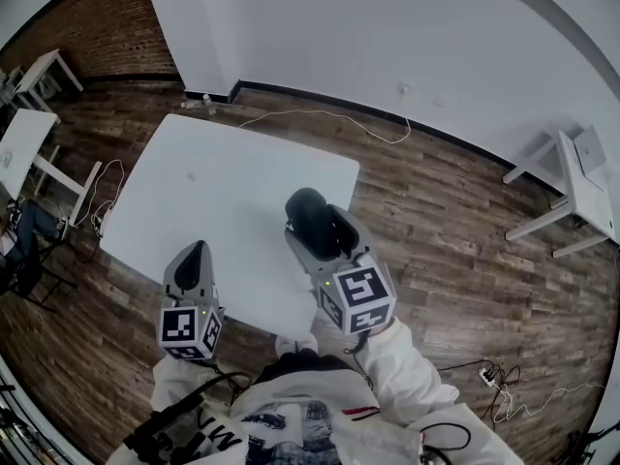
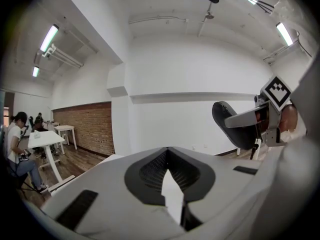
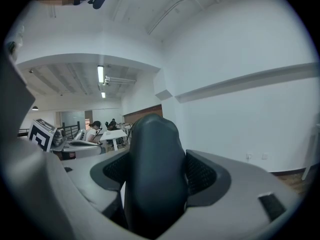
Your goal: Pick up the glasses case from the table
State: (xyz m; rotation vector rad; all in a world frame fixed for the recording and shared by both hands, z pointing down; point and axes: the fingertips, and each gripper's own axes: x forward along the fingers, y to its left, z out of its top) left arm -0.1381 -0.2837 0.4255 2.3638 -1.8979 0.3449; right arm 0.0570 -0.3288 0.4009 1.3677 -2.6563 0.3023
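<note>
An open office or studio: brick wall (image 1: 107, 27); wood-plank floor (image 1: 436, 211); white desks (image 2: 47, 138) with seated people (image 2: 16, 144); ceiling strip lights (image 2: 50, 38).

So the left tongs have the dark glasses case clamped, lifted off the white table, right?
Not the left: the right tongs have the glasses case clamped, as the right gripper view shows. The left tongs are shut on nothing. The case is indeed off the white table.
</note>
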